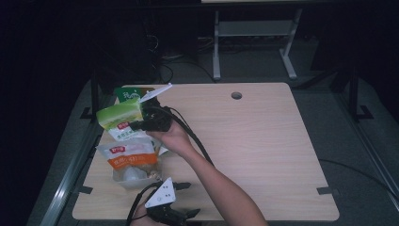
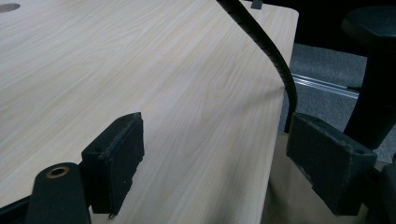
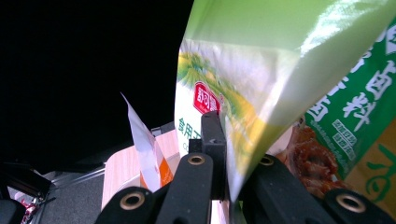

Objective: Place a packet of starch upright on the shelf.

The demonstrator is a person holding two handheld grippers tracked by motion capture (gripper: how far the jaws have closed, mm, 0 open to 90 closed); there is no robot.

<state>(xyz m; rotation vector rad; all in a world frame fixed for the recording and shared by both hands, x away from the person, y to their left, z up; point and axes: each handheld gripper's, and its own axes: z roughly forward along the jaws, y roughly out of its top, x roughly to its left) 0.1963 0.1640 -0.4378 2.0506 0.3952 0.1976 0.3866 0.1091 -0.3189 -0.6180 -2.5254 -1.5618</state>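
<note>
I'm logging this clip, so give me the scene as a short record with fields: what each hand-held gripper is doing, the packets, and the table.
right hand-held gripper: shut on the green packet, holding it up over the table's far left part
left hand-held gripper: open, nothing between the jaws, at the table's near edge
orange packet: lying on the table just nearer than the green packet
dark green packet: at the far left corner, partly behind the green packet
table: light wood, with a round hole near the far edge
</note>
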